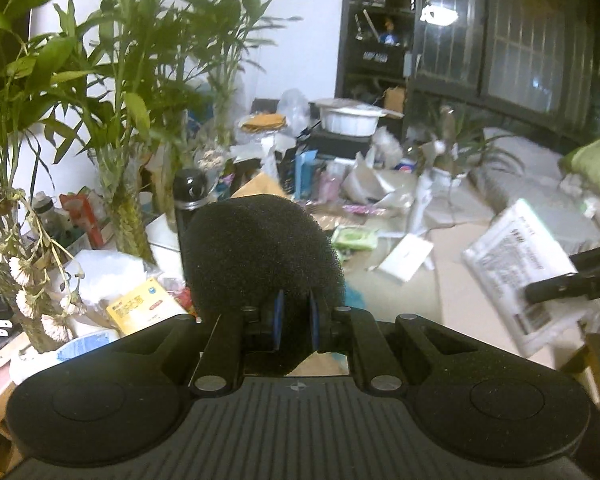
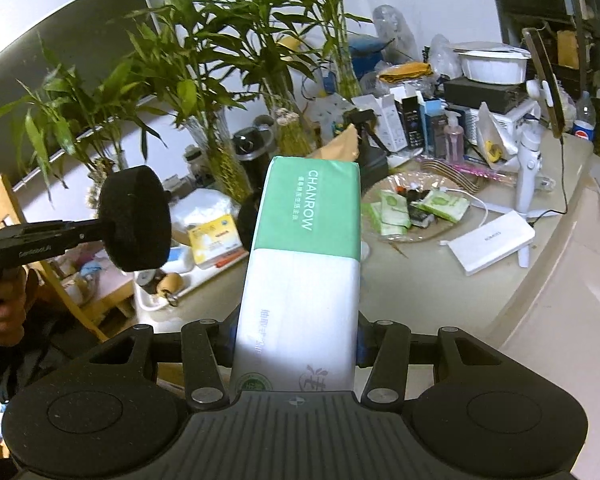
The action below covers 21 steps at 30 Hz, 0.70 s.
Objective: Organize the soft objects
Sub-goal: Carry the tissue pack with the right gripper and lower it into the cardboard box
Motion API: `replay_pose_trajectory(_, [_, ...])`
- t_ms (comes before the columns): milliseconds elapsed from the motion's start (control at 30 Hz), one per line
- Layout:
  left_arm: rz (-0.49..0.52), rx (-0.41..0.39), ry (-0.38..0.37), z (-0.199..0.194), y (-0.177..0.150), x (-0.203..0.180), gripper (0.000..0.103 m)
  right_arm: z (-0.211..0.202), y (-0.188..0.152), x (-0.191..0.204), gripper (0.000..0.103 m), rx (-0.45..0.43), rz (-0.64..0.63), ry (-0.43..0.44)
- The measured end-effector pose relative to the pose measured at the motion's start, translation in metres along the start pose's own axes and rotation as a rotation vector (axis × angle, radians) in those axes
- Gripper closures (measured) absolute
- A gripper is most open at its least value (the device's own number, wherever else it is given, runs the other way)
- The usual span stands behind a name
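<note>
My left gripper (image 1: pixel 295 322) is shut on a round black foam sponge (image 1: pixel 260 256) and holds it up in the air above the cluttered table. It shows in the right wrist view at the left, with the sponge (image 2: pixel 134 218) edge-on. My right gripper (image 2: pixel 296 340) is shut on a green and white soft tissue pack (image 2: pixel 300 264) marked CHANROW, held lengthwise above the table. In the left wrist view the pack (image 1: pixel 516 276) shows at the right, pinched by the right gripper's fingers (image 1: pixel 572 280).
Bamboo plants in glass vases (image 2: pixel 220 160) stand at the back left. A black flask (image 1: pixel 190 196), a yellow box (image 2: pixel 212 240), small green wipe packs (image 2: pixel 416 208), a white power bank (image 2: pixel 492 240), a white pot (image 2: pixel 494 64) and a gimbal stand (image 2: pixel 530 152) crowd the beige table (image 2: pixel 540 280).
</note>
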<state>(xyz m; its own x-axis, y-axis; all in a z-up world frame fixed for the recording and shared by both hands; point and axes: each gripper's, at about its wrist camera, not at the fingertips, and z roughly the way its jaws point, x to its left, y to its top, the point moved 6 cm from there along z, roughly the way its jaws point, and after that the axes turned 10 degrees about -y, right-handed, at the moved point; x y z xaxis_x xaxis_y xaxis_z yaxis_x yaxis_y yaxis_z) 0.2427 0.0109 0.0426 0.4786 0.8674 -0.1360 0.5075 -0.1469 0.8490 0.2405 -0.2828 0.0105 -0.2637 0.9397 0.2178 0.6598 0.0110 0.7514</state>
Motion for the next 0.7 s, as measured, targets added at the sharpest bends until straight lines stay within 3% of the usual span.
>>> replay_pose_trajectory(400, [0.008,-0.056,-0.040,-0.032,0.012,-0.028,0.089,-0.023,0.012,0.018,0.051,-0.025,-0.015,0.045])
replay_pose_trajectory(700, [-0.055,-0.057,-0.078,-0.066,0.003,-0.041,0.089,-0.036,-0.003,0.031,0.051,-0.027,-0.019,0.076])
